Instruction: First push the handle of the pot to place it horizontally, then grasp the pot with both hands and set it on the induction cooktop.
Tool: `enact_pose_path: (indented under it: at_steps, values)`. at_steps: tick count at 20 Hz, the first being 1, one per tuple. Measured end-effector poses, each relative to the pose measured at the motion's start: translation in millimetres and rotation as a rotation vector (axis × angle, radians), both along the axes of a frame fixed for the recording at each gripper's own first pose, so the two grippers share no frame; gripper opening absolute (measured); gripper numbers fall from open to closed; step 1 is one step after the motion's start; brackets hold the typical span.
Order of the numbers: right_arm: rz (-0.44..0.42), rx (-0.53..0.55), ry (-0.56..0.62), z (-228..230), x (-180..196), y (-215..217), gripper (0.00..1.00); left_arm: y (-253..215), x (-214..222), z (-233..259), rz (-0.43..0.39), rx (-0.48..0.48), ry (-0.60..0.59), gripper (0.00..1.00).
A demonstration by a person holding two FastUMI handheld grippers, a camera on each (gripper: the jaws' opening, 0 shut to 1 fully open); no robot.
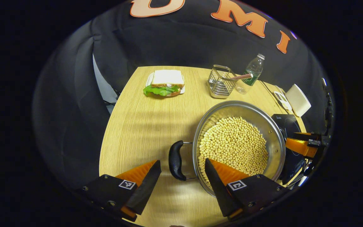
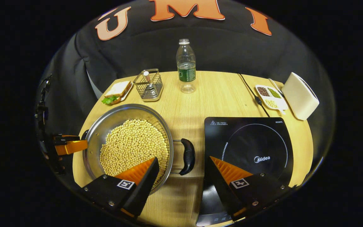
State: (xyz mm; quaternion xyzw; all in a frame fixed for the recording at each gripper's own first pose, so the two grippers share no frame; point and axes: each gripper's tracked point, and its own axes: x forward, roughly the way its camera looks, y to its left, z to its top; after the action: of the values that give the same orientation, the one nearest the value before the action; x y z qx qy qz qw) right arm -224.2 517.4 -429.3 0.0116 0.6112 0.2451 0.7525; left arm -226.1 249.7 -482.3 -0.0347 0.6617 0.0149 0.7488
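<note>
Both grippers, left and right, gape wide astride the pot's black handles.

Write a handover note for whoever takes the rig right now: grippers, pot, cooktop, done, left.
Left gripper: open, straddling the pot's left handle.
Right gripper: open, straddling the right handle.
Pot, full of beans, sits on the table, left of the cooktop.
Done: both handles lie out sideways.
Left: close on both handles, lift, set pot on cooktop.
</note>
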Motion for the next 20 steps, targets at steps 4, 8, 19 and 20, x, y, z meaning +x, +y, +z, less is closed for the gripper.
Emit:
enact_pose_path:
  at_steps: [4, 8, 19, 20]
  values:
    - [0.008, 0.002, 0.027, -14.0, 2.1, 8.9, 0.95, 8.9, 2.0, -14.7, 0.013, 0.050, -0.011, 0.90]
    - [0.006, 0.002, 0.045, -25.4, 4.2, 13.1, 0.95, 6.3, -2.9, -28.9, 0.017, 0.037, 0.015, 0.91]
    - [0.017, -0.017, 0.083, -49.3, -6.9, 26.5, 0.84, -2.6, 4.5, -45.0, 0.012, 0.031, 0.000, 0.62]
    - [0.017, -0.023, 0.065, -48.7, -4.9, 25.4, 0.82, -4.0, 2.3, -49.2, 0.013, 0.033, -0.002, 0.61]
